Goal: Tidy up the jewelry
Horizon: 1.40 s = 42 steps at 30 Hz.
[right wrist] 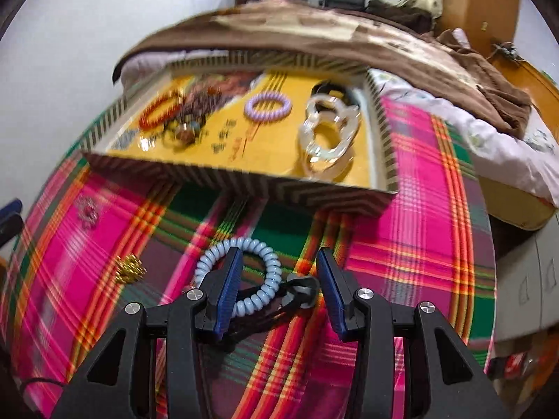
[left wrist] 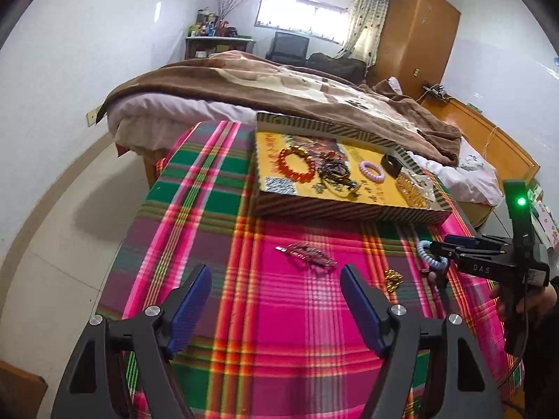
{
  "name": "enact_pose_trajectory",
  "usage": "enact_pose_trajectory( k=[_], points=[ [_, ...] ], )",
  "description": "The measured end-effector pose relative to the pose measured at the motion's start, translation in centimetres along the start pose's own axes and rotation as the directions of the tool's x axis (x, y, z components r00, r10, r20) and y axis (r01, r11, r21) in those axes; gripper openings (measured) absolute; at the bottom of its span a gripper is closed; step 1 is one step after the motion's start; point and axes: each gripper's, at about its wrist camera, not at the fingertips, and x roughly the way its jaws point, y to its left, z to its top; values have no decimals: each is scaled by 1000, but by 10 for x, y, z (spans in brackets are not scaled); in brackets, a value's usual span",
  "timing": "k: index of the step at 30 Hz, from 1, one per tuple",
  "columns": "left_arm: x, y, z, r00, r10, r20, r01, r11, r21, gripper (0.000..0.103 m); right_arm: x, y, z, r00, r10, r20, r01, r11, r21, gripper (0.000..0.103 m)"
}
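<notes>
A shallow striped box with a yellow floor stands on the plaid cloth. It holds an orange bead bracelet, dark beads, a lilac coil tie and a clear hair claw. My left gripper is open above the cloth, just short of a pink hair clip. My right gripper is open over a pale blue coil hair tie, whose right side lies between the fingers. A dark hair band lies beside the tie. A small gold piece lies to the left.
The plaid cloth covers a table. A bed with a brown blanket stands right behind the box. A wooden wardrobe stands at the back right. The floor drops away on the left.
</notes>
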Motion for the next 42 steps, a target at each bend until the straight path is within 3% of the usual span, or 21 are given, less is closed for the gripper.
enact_pose_trajectory(
  k=[14,15,17,19,23,28,31,34,42],
  points=[
    [7,14,-2,1000,8,-21,-8,1000,-30,76,13,8,14,997,59,-54,-63,994,-84,44],
    [8,15,-2,1000,8,-25,-9,999,-31,76,13,9,14,997,64,-52,-68,994,-88,42],
    [10,15,-2,1000,11,-29,-11,999,-30,76,12,11,14,996,74,-45,-78,992,-95,20],
    [12,15,-2,999,9,-35,-10,1000,-27,76,12,13,14,996,76,-47,-80,992,-102,10],
    [18,11,-1,999,0,-52,-1,1000,-19,76,9,14,14,997,74,-38,-78,991,-110,10],
    [31,6,4,997,-19,-72,17,1000,-19,76,-9,1,17,994,102,51,-100,994,-44,10],
    [42,-3,11,995,-41,-86,40,999,-9,85,-22,-4,17,989,110,100,-108,994,-18,10],
    [56,-16,17,994,-43,-100,45,999,22,86,-34,-11,16,983,118,144,-122,992,18,10],
    [94,-40,19,988,34,-154,-19,995,97,86,-55,-17,11,968,134,211,-147,988,47,10]
  ],
)
